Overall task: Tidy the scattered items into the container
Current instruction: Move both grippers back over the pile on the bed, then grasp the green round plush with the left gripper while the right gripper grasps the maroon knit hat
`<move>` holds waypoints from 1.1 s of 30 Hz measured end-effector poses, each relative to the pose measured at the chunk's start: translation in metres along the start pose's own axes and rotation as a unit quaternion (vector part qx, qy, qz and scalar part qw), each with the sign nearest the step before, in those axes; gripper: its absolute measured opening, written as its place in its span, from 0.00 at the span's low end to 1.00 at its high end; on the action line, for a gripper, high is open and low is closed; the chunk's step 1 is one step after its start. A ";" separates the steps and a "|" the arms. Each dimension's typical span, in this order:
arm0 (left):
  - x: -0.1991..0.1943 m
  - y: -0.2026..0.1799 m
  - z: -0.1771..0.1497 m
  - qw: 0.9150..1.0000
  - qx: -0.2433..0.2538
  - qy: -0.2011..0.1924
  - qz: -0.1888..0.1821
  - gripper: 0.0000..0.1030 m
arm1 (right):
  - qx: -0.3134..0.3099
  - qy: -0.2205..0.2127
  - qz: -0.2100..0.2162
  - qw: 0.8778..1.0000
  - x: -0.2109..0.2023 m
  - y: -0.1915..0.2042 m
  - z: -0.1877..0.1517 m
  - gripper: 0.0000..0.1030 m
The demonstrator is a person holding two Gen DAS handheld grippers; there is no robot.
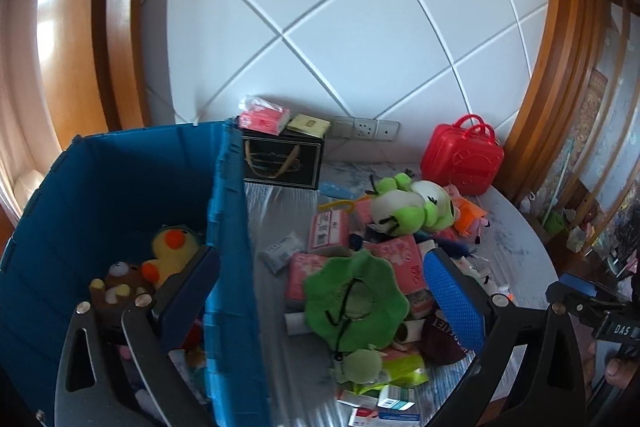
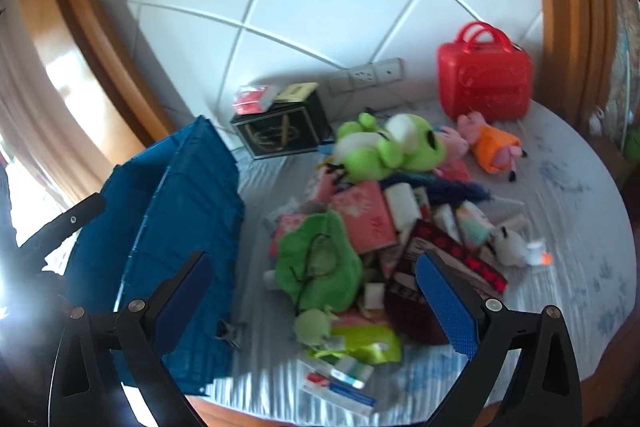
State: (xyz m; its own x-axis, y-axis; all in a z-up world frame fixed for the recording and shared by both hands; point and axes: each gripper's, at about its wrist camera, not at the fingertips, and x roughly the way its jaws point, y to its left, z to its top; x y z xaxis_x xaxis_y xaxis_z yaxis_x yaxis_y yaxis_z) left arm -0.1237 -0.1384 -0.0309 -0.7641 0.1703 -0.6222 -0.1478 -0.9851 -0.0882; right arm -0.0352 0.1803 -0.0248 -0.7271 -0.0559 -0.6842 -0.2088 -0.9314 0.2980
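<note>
A blue crate (image 1: 230,227) stands at the left of the table, also in the right wrist view (image 2: 188,195). It holds a yellow duck plush (image 1: 172,247) and a brown bear plush (image 1: 120,287). A pile of scattered items lies to its right: a green leafy plush (image 1: 356,299) (image 2: 320,263), a green frog plush (image 1: 412,207) (image 2: 384,147), pink tissue packs (image 1: 400,259) (image 2: 364,219). My left gripper (image 1: 320,303) is open and empty, straddling the crate wall and the pile. My right gripper (image 2: 316,303) is open and empty above the pile.
A red case (image 1: 462,155) (image 2: 484,79) stands at the back right by the wall. A black box (image 1: 282,161) (image 2: 280,131) with small packs on top sits behind the crate. A pig plush (image 2: 492,143) and a white plush (image 2: 516,247) lie at the right.
</note>
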 end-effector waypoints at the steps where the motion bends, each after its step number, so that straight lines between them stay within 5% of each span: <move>1: 0.004 -0.015 -0.003 1.000 0.008 0.003 0.004 1.00 | -0.001 -0.001 0.000 1.000 -0.003 -0.014 0.000 1.00; 6: 0.028 -0.066 -0.031 0.999 0.022 0.035 0.020 1.00 | -0.016 0.005 -0.004 1.000 -0.002 -0.070 0.000 1.00; 13: 0.088 -0.069 -0.092 0.991 -0.055 0.123 0.009 1.00 | -0.038 0.056 -0.003 0.998 0.033 -0.126 -0.014 1.00; 23: 0.179 -0.066 -0.185 0.977 -0.062 0.203 0.020 1.00 | -0.063 0.109 0.002 0.992 0.090 -0.151 -0.052 1.00; 33: 0.233 -0.065 -0.220 0.967 -0.072 0.241 0.027 1.00 | -0.078 0.142 -0.019 0.987 0.137 -0.166 -0.074 1.00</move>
State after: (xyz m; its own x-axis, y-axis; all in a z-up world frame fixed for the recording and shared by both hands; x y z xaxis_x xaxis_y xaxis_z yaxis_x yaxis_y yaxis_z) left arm -0.1540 -0.0397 -0.3412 -0.3812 0.1220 -0.9164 -0.0014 -0.9913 -0.1314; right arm -0.0515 0.3010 -0.2170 -0.5028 -0.0986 -0.8587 -0.1121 -0.9776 0.1779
